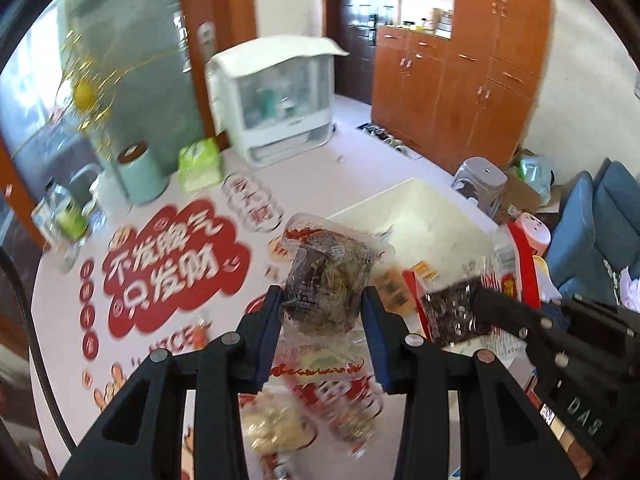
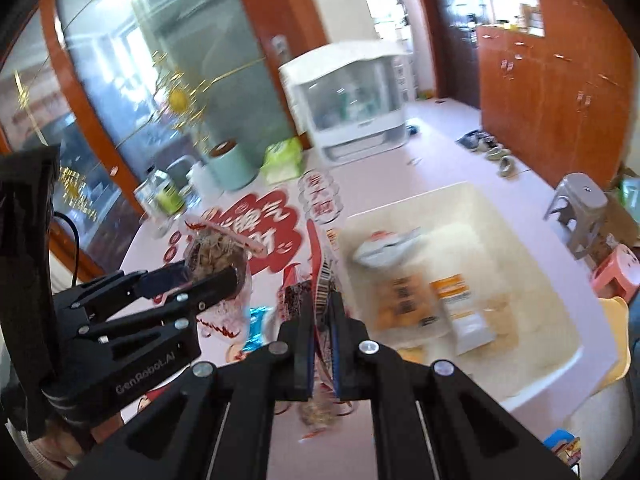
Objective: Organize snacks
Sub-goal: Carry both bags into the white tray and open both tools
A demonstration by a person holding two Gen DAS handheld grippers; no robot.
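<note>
My left gripper (image 1: 323, 296) is shut on a clear packet of dark and brown snack (image 1: 328, 276), held up above the table. In the right wrist view the left gripper (image 2: 204, 274) and its clear packet (image 2: 216, 254) hang at the left. My right gripper (image 2: 323, 304) is shut on a thin red packet with a barcode (image 2: 325, 280). The left wrist view shows the right gripper (image 1: 480, 300) at the right edge with the red packet's dark side (image 1: 452, 316). A cream bin (image 2: 532, 264) to the right holds orange packets (image 2: 404, 300) and a white one (image 2: 384, 248).
More snack packets (image 1: 344, 400) lie on the pink tablecloth (image 1: 72, 320) under the grippers. At the table's far side stand a white cabinet (image 1: 280, 100), a mint canister (image 1: 140, 172), a green tissue pack (image 1: 200, 164), glasses (image 1: 252, 204) and a jar (image 1: 68, 216). Beyond the bin stands a grey stool (image 1: 480, 180).
</note>
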